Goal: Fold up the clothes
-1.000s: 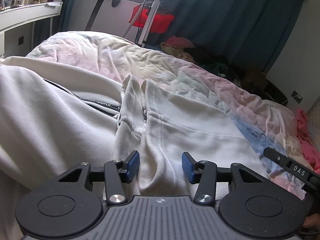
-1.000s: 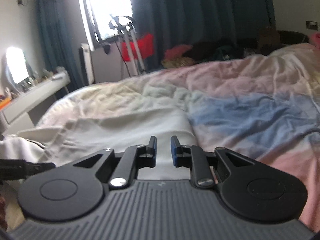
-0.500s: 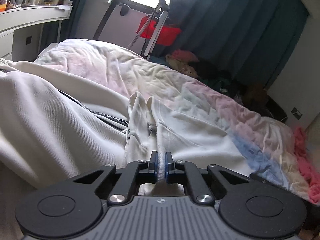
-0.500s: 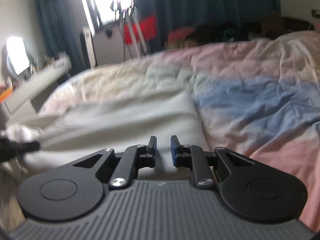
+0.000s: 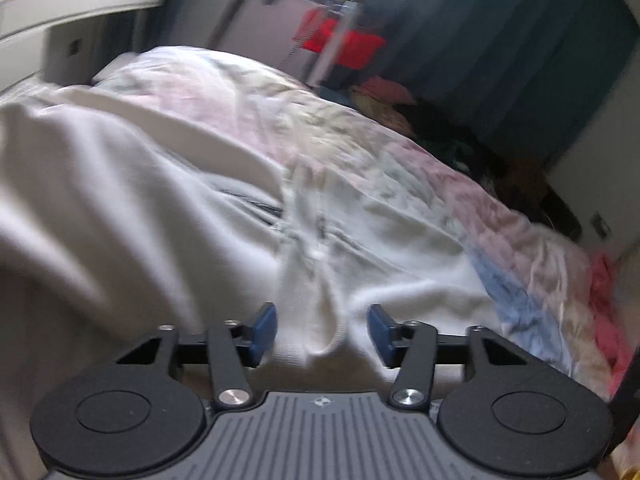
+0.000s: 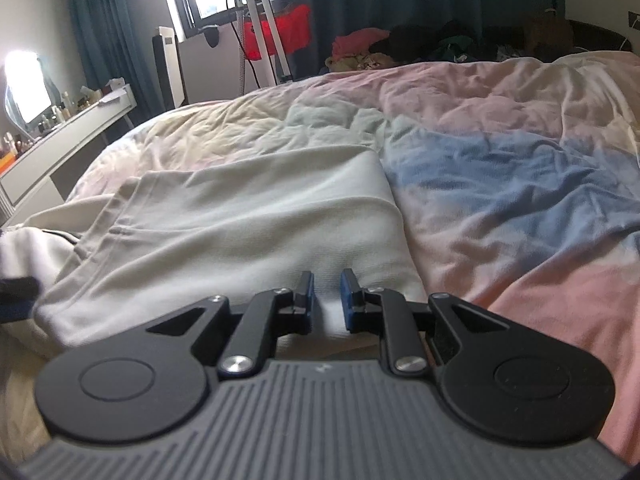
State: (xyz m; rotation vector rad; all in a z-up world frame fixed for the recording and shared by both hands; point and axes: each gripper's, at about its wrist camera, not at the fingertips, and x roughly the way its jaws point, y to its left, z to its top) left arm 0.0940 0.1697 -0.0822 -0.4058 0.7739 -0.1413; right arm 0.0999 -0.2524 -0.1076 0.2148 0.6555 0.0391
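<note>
A cream-white garment [image 5: 168, 216] lies spread on the bed. In the left wrist view, which is blurred, my left gripper [image 5: 322, 334] is open over a raised ridge of its cloth [image 5: 320, 320], which stands between the blue pads. In the right wrist view the same garment [image 6: 240, 224] lies folded flat. My right gripper [image 6: 325, 300] stands at its near right edge, jaws a narrow gap apart with cloth showing between them. I cannot tell whether they pinch it.
The bed carries a pink, blue and cream duvet [image 6: 500, 184]. A white desk [image 6: 68, 140] stands at the left. A steamer stand with a red item [image 6: 276, 36] and dark curtains are at the back. A clothes pile [image 6: 420, 46] lies beyond the bed.
My left gripper, shut on the cloth ridge half a second ago, has opened and its view has shifted and blurred. The right gripper's jaws keep the same narrow gap.
</note>
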